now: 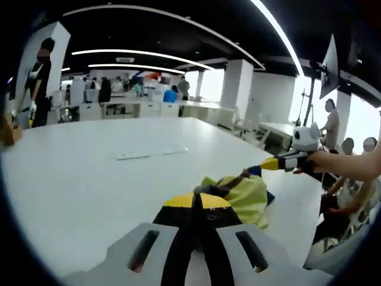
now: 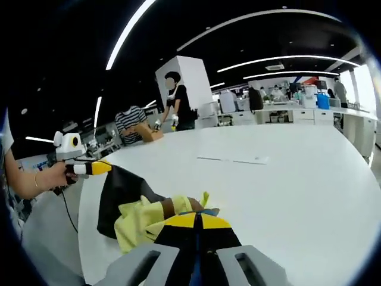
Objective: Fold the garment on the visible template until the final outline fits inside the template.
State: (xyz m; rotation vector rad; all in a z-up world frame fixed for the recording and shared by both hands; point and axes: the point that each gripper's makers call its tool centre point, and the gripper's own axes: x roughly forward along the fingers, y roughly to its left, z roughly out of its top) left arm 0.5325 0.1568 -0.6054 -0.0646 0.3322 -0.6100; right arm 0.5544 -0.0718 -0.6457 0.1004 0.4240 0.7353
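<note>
A crumpled garment (image 1: 245, 195), yellow-green with dark parts, is bunched over the white table (image 1: 89, 173). My left gripper (image 1: 196, 200) has its yellow-tipped jaws pressed together on a grey fold of it. My right gripper (image 1: 260, 170), held in a hand, comes in from the right and pinches a dark corner. In the right gripper view the garment (image 2: 136, 214) shows black and yellow. There my right gripper (image 2: 198, 218) is shut on its near edge, and the left gripper (image 2: 109, 167) holds a black corner pulled up to the left.
A thin white strip (image 1: 152, 154) (image 2: 233, 159) lies flat on the table beyond the garment. The table edge (image 1: 297, 208) runs close on the right, with seated people (image 1: 348, 179) past it. More people (image 2: 178, 101) and desks stand at the back.
</note>
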